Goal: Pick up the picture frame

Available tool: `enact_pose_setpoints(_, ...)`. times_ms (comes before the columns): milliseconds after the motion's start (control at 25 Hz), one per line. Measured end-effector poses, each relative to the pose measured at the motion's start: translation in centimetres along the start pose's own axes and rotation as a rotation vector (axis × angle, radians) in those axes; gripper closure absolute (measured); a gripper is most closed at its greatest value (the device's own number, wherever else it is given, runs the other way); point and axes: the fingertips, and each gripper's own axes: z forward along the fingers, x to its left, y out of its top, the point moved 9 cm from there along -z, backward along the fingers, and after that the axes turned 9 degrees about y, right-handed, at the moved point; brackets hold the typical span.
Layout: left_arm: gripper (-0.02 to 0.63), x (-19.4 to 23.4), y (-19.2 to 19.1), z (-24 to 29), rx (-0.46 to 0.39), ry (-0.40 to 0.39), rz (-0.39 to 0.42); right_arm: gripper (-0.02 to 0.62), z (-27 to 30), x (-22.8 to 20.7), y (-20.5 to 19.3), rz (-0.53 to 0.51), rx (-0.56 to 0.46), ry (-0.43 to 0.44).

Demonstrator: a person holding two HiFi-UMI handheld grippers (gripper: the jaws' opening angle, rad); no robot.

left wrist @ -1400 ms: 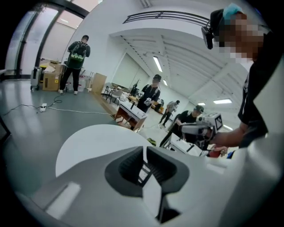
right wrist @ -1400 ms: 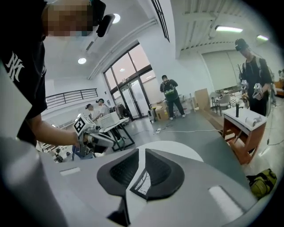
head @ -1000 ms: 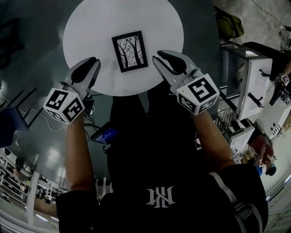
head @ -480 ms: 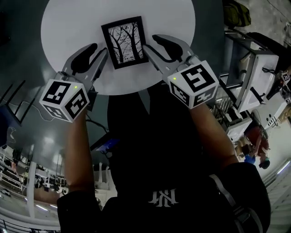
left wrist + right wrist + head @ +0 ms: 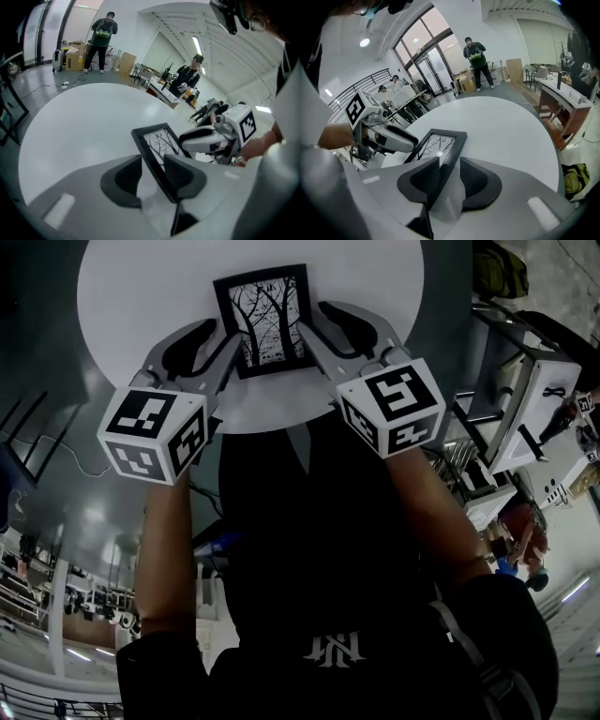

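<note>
White round table (image 5: 141, 287) fills the top of the head view, and its far rim is cut off by the picture's edge. Its near rim I see only in part, because the two marker cubes (image 5: 155, 432) and the operator's dark shirt (image 5: 319, 549) cover it.

The picture frame (image 5: 262, 320) lies flat on this table, near the side closest to the operator. It is black, and it holds a pale print of bare tree branches. Its lower corners are hidden in the head view behind the tongs.

The left gripper (image 5: 217, 341) stands at the frame's left edge and the right gripper (image 5: 319, 331) at its right edge. Both point down at a slant. Their jaws have just been opening and now stand wide apart.

In the left gripper view the frame's left border runs between the two dark pads. The right-hand pad covers part of the border, and I see a clear gap to the other pad. The right gripper view shows the same on the other side, with the right border between the pads and free space beside it. So both tongs are released and nothing is pressed.

Whether a pad already touches the frame I cannot tell, because each pad hides the spot. The near end of the frame is lost under the grey jaw bodies.
</note>
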Motion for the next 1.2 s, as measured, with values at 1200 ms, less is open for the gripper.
enact_pose_setpoints(1200,0.492,-0.7,-0.2,1.1,0.035,0.039,-0.04,0.479,0.7,1.2,-0.6,-0.012,0.005,-0.063)
